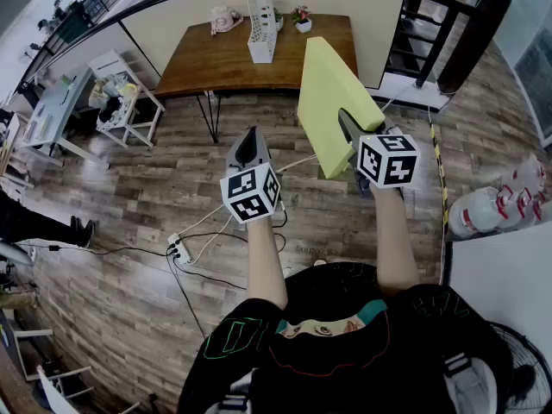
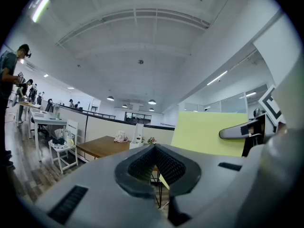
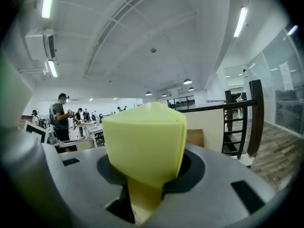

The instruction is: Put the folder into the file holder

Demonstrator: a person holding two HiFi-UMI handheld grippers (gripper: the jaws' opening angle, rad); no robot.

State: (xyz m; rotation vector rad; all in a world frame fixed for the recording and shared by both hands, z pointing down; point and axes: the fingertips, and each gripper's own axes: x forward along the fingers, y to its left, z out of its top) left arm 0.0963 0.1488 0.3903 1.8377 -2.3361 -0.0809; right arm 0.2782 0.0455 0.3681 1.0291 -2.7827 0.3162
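Note:
My right gripper (image 1: 348, 134) is shut on the lower edge of a yellow folder (image 1: 330, 100), which stands upright in the air over the wooden floor. In the right gripper view the folder (image 3: 145, 141) fills the gap between the jaws of that gripper (image 3: 146, 177). My left gripper (image 1: 249, 138) hangs to the folder's left, shut and with nothing in it. Its jaws meet in the left gripper view (image 2: 154, 148), where the folder (image 2: 213, 132) shows at the right. The white file holder (image 1: 261, 24) stands upright on the brown table (image 1: 198, 63), far ahead of both grippers, and appears small in the left gripper view (image 2: 137, 136).
A pink telephone (image 1: 224, 17) and a small potted plant (image 1: 302, 20) sit beside the file holder. A white chair with clutter (image 1: 121, 97) stands left of the table. A power strip with cables (image 1: 178, 248) lies on the floor. Stair railings (image 1: 427, 28) rise at the right.

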